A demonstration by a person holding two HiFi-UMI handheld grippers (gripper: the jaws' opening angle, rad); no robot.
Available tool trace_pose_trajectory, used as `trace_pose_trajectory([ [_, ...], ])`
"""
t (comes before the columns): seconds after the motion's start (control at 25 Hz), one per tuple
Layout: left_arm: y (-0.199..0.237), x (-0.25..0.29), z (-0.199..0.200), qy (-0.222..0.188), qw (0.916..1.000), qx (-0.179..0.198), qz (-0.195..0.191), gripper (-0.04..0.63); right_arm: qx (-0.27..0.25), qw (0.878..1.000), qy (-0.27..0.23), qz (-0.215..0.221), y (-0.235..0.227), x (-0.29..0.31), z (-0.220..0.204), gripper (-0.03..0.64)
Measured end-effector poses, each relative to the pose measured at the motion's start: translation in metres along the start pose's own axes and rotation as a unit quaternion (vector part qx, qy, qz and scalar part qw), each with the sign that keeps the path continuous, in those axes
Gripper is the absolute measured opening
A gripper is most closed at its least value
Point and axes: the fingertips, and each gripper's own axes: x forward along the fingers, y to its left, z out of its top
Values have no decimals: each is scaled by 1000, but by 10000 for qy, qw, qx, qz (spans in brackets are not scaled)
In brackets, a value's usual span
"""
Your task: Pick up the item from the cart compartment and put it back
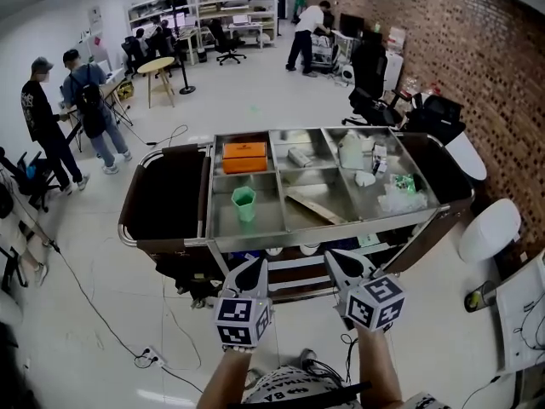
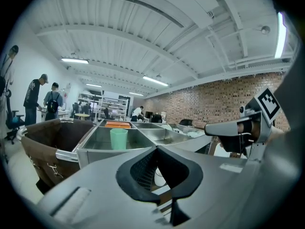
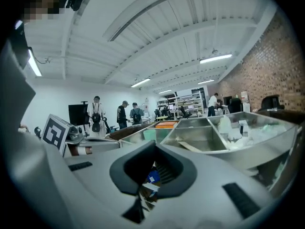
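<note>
A steel cart [image 1: 336, 229] with several open compartments stands in front of me. A green cup [image 1: 243, 203] stands upright in the front left compartment and shows again in the left gripper view [image 2: 118, 139]. Behind it lies an orange box [image 1: 244, 156]. A wooden strip [image 1: 312, 205] lies in the front middle compartment, and white packets and a bottle [image 1: 351, 152] fill the right ones. My left gripper [image 1: 253, 267] and right gripper [image 1: 340, 261] hang side by side just short of the cart's front edge. Both are shut and hold nothing.
Brown bags hang at the cart's left end [image 1: 166, 196] and right end [image 1: 436, 162]. White seats [image 1: 489, 229] stand at the right by a brick wall. Several people [image 1: 51, 126] stand at the left, one more [image 1: 304, 34] at the back. Cables [image 1: 102, 318] cross the floor.
</note>
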Motion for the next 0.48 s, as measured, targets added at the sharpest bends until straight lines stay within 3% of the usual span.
trace_pose_trajectory([
  [0.48, -14, -17, -4, -30, 10000, -12, 38, 0, 97, 9998, 118, 158, 14, -12, -20, 0],
])
